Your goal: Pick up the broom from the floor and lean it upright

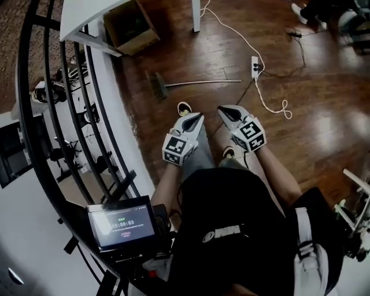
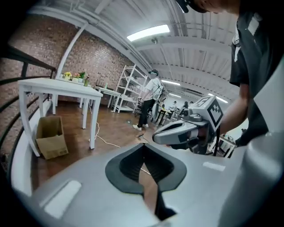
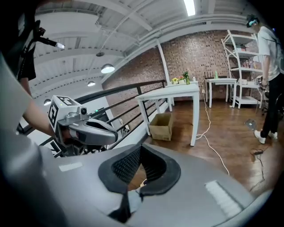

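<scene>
Dark wooden floor [image 1: 324,115] spreads below both claws, edged by a curved black railing [image 1: 58,115] on the left claw's outer side. The broom [image 1: 196,83] lies flat on that floor, ahead of and below both claw tips and apart from them, and neither claw touches it. Its brush head lies out beyond the left claw and its handle runs across past the right claw's tip toward a power strip [image 1: 254,66] with a white cable [image 1: 231,29].

The left claw [image 1: 198,117] is clenched. In its own view the jaws [image 2: 143,148] meet at the tip with nothing between them, and only floor shows through the gap lower down. The right claw [image 1: 224,110] is clenched too, and its own view shows the ribbed pads [image 3: 140,148] pressed together and empty. The two claws are held side by side, close together, both tilted downward, each in sight of the other's camera.

Farther ahead, beyond the broom and toward the left claw's side, a cardboard box [image 1: 132,26] sits beside the leg of a white counter [image 1: 87,17]. A brick wall [image 3: 199,53] and white shelving [image 2: 128,88] stand beyond that, with a person [image 2: 148,102] standing near the shelves.
</scene>
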{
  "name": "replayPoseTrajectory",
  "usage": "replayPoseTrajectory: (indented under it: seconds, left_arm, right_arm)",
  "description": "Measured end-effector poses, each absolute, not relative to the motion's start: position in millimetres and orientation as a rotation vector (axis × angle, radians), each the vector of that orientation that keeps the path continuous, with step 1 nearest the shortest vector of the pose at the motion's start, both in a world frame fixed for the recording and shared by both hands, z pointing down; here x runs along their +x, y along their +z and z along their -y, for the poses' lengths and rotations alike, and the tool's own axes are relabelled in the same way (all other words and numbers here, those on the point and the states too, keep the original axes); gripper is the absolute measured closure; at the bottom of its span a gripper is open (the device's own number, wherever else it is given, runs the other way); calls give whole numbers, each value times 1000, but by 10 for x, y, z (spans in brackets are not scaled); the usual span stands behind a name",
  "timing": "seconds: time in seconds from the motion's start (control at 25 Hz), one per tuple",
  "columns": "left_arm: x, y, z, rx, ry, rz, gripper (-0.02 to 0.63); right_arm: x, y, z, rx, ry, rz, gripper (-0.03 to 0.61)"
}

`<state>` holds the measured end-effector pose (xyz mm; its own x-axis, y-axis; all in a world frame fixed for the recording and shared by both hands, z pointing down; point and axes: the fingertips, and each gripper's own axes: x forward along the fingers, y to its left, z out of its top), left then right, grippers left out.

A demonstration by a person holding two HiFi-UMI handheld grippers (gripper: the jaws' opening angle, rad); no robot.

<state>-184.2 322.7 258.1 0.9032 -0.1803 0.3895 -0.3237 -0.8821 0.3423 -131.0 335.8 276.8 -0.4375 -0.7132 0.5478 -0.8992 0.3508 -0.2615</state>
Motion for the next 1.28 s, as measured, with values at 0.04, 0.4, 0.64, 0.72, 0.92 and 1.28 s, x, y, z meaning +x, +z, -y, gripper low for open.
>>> replayPoseTrajectory:
  seconds: [0.04, 0.4, 0.64, 0.72, 0.92, 1.28]
  left_arm:
    - [-1827, 2649, -3048, 2657, 502, 322, 598]
    - [-1693, 3184, -2061, 2583, 563, 66, 598]
    - [-1278, 3577, -1856, 2558, 601, -6, 598]
    - [-1059, 3732, -1793, 2560, 622, -11, 598]
    - [-898, 4458, -1642, 2520, 780, -69, 538]
    - [-731, 7069, -1180, 2515, 1262, -88, 353]
  right_arm:
    - [-1325, 2823, -3178, 1424, 795, 2263, 575]
    - [-1088, 3116, -2226, 1520, 922, 2111, 575]
    - [-644, 3348, -1955, 1552, 916, 2076, 574]
    - [-421, 3496, -1881, 1569, 935, 2088, 575]
    - [-203, 4411, -1831, 1546, 1179, 2106, 575]
    - [164, 6153, -1532, 1530, 1330, 2094, 575]
